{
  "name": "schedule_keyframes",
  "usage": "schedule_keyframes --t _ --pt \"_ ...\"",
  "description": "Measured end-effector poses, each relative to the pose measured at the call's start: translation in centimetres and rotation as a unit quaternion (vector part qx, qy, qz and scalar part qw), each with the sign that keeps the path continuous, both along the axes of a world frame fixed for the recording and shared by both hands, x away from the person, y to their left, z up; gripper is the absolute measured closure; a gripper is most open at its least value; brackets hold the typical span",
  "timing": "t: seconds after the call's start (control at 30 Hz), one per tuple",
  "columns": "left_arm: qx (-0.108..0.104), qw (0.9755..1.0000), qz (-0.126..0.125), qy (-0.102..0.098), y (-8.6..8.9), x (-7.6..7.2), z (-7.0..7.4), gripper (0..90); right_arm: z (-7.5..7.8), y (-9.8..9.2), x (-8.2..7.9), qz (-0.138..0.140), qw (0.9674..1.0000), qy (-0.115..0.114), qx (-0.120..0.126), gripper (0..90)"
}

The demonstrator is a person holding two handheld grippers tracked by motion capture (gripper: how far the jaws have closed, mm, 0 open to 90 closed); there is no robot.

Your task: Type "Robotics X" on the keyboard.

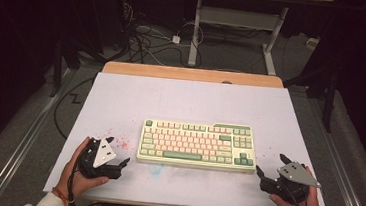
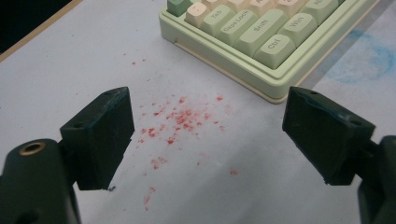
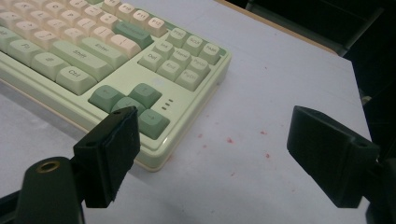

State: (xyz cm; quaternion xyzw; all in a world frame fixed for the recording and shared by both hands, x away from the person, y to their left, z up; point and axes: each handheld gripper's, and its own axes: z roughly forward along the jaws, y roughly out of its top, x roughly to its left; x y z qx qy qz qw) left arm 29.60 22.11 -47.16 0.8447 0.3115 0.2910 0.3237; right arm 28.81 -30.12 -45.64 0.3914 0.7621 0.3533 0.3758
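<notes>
A green and cream keyboard [image 1: 197, 144] is seen lying flat near the middle of the bench [image 1: 121, 97], parallel to its front edge. The bench is covered by a pale sheet marked with red specks [image 2: 180, 119] by the keyboard's left end and a faint blue smudge [image 2: 369, 60] in front of it. Behind the bench, a grey floor with tangled cables [image 1: 146, 39] is shown in a dark room. The left gripper [image 1: 117, 152] is held just left of the keyboard, the right gripper [image 1: 271, 166] just right of it; both are held with jaws wide apart and empty, low over the sheet.
</notes>
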Motion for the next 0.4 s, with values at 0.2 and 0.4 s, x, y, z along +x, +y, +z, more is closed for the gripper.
schedule_keyframes --t 0.2,0.4 --pt "0.002 1.0000 -0.002 0.009 -0.22 0.41 -0.22 15.7 -0.14 -0.03 0.10 0.001 1.0000 0.003 -0.002 17.8" --pt "0.010 0.9999 -0.002 0.013 -0.50 0.72 -0.30 15.7 -0.22 -0.09 0.09 0.001 1.0000 0.003 -0.001 17.8"
